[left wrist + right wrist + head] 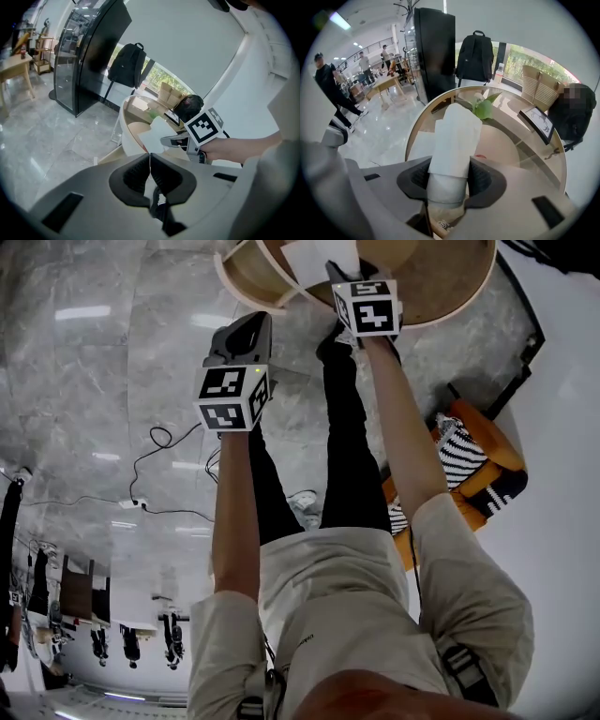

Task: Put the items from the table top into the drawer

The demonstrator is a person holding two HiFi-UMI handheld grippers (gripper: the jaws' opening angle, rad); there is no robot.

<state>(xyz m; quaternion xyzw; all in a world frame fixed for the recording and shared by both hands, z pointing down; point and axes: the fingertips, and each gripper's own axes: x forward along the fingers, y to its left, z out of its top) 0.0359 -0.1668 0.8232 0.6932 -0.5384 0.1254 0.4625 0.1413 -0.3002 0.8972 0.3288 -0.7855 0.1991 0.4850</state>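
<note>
Grey marble floor [112, 381] takes up most of the head view and lies open to the left of the person's legs, crossed only by a thin black cable [155, 451]. An orange bag [487, 451] crowds the right side near the round wooden desk [506, 140]. Only the right gripper view shows what stands beyond the desk's raised rim: a tall black cabinet [436, 51], a black backpack [474, 56] and people walking far off to the left. On the desk's far side a framed picture [539, 123] and a green plant [483, 108] leave the near middle bare. The right gripper [450, 164] is above the desk's near edge, its fingers [415, 176] clamped on a white paper packet [454, 136]. The left gripper view shows this from the side. The left gripper [150, 159] hangs above the floor short of the rim, its fingers [131, 176] pressed together with nothing between them. I cannot tell where the drawer is.
</note>
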